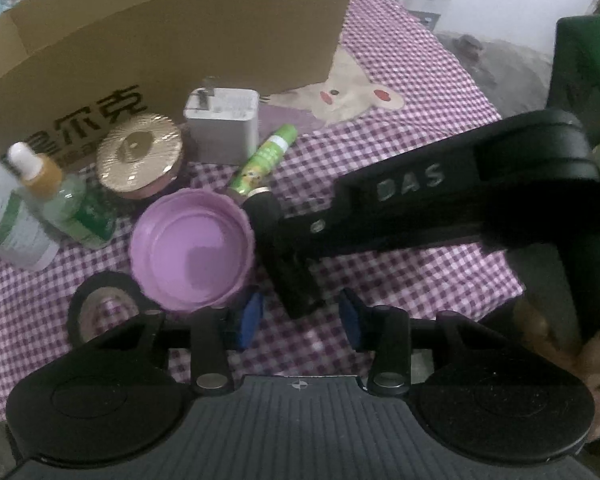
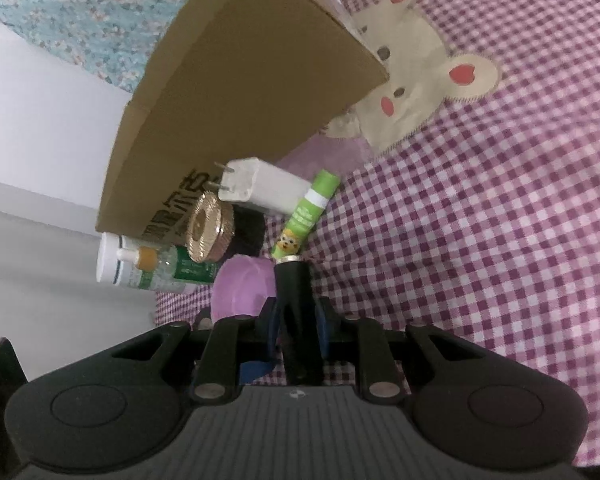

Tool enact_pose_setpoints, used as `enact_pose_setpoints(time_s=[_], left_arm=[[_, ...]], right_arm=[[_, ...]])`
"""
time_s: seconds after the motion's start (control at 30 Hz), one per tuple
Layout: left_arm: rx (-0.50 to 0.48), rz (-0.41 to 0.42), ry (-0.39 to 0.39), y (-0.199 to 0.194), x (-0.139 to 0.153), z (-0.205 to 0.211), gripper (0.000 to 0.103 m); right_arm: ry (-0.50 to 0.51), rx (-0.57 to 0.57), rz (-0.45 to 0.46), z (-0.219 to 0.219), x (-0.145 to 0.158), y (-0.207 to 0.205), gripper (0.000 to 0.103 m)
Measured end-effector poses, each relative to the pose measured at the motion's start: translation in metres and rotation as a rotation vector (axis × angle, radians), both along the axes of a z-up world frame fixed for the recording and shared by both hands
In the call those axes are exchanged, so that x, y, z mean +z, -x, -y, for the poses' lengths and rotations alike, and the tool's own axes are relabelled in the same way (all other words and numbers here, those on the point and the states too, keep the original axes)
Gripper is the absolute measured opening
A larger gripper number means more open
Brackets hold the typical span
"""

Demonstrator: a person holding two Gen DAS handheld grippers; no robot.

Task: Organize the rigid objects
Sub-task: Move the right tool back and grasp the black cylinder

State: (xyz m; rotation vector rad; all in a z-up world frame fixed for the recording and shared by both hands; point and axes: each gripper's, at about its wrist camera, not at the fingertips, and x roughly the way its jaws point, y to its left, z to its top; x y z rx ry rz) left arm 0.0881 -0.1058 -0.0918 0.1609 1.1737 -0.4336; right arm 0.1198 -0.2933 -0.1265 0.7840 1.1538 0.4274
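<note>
On the checked purple cloth [image 1: 400, 92] lie a white charger plug [image 1: 222, 124], a green tube [image 1: 266, 156], a gold-lidded jar [image 1: 140, 156], a green dropper bottle [image 1: 64, 200], a white bottle [image 1: 4, 216], a purple lid [image 1: 192, 248] and a black tape roll [image 1: 100, 308]. My right gripper [image 2: 296, 320] is shut on a black cylinder with a silver ring [image 2: 294, 280], seen in the left wrist view [image 1: 284, 252] too. The cylinder's tip touches the green tube [image 2: 306, 212]. My left gripper [image 1: 300, 316] is open and empty just behind the purple lid.
A cardboard box [image 1: 160, 32] lies open behind the objects; it also shows in the right wrist view [image 2: 240, 80]. A bear patch [image 2: 416, 80] is sewn on the cloth. A white wall [image 2: 40, 140] is at the left.
</note>
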Motion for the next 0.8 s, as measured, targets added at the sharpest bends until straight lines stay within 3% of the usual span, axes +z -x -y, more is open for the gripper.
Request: enact_pose_setpoints(time_s=[0.3, 0.53, 0.8], left_arm=[[-0.091, -0.016, 0.021, 0.007, -0.003, 0.023, 0.041], [-0.052, -0.049, 0.019, -0.007, -0.003, 0.02, 0.041], [-0.053, -0.026, -0.008, -0.018, -0.006, 0.027, 0.042]], right_arm=[[-0.053, -0.047, -0.026, 0.024, -0.009, 0.015, 0.022], [-0.065, -0.053, -0.049, 0.032, -0.012, 0.015, 0.023], [-0.027, -0.007, -0.028, 0.017, -0.006, 0.003, 0.023]])
